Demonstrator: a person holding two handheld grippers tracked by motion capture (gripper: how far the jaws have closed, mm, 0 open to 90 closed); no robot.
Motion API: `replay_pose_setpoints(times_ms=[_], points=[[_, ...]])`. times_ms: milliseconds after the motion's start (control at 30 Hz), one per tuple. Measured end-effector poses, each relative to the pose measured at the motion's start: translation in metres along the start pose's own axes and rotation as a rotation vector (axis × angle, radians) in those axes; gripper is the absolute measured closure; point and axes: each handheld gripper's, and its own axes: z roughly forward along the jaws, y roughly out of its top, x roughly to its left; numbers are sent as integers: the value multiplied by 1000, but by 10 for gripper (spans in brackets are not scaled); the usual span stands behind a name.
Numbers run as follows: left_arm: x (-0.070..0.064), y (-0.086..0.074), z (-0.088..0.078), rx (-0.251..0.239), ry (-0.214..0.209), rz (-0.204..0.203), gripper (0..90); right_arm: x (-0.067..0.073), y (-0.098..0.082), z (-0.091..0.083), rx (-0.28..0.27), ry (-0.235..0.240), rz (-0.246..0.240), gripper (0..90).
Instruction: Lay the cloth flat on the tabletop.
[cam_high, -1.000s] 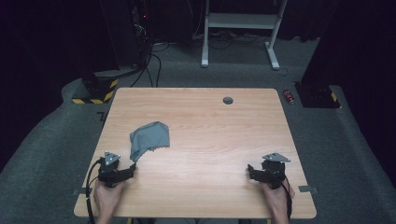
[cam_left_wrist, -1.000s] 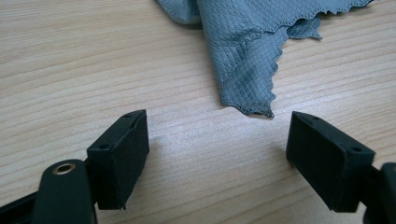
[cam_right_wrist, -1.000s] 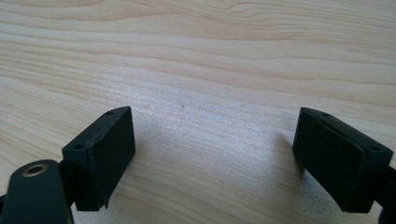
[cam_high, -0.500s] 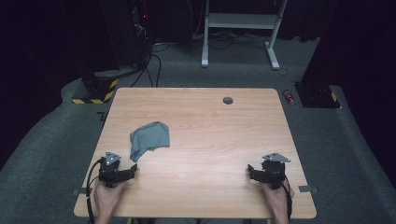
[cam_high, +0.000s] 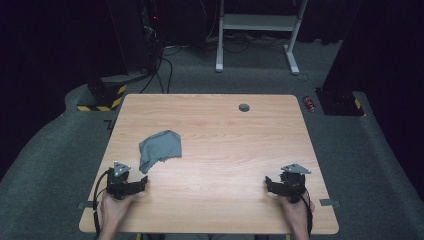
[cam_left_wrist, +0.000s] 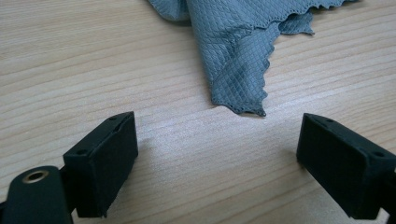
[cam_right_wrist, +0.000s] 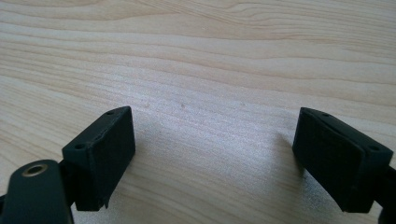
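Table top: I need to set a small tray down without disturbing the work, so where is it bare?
The table is mostly bare. The widest patch runs between the grey cloth and the right edge, from the round grommet to the right gripper. The strip between both grippers is also free. The only tight spot is the cloth's near corner, just ahead of the open left gripper.

A light wooden table (cam_high: 225, 130) with rounded corners stands on grey carpet (cam_high: 60, 150), and a small dark round grommet (cam_high: 244, 107) sits in its top near the far edge. Beyond the table a white metal frame (cam_high: 257, 22) stands on two feet, with black cables (cam_high: 162, 70) trailing over the floor to its left beside a dark stand whose base is marked with yellow and black stripes (cam_high: 102, 97). A small red object (cam_high: 310, 103) lies on the carpet just off the table's far right corner, next to another dark base (cam_high: 340, 102).
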Motion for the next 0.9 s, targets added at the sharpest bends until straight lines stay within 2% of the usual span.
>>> replay_pose_setpoints(times_ms=[133,233,333,433,533,667,700,733,800,867,900], points=[[0,0,0,1,8,-10,130,0,0,0,-1,-1,1,129],[-2,2,-3,36,31,-22,148,0,0,0,-1,-1,1,129],[-3,3,-5,43,35,-31,152,0,0,0,0,-1,0,129],[-3,4,-8,27,3,-55,157,0,0,0,-2,-1,-3,131],[-3,5,-10,17,1,-51,157,0,0,0,-2,-1,-3,131],[-4,7,-13,2,-11,-67,150,0,0,0,-2,-1,-2,131],[-3,8,-13,-6,-21,-77,149,0,0,0,-2,0,-3,131],[-1,8,-13,-4,-68,-113,149,0,0,0,-2,-1,-3,131],[-1,8,-13,-3,-76,-116,144,0,0,0,-2,-1,-2,132],[-3,9,-13,2,-63,-88,147,0,0,0,-2,-1,-2,132],[-4,10,-13,-1,-70,-89,147,0,0,0,-2,-1,-1,132]])
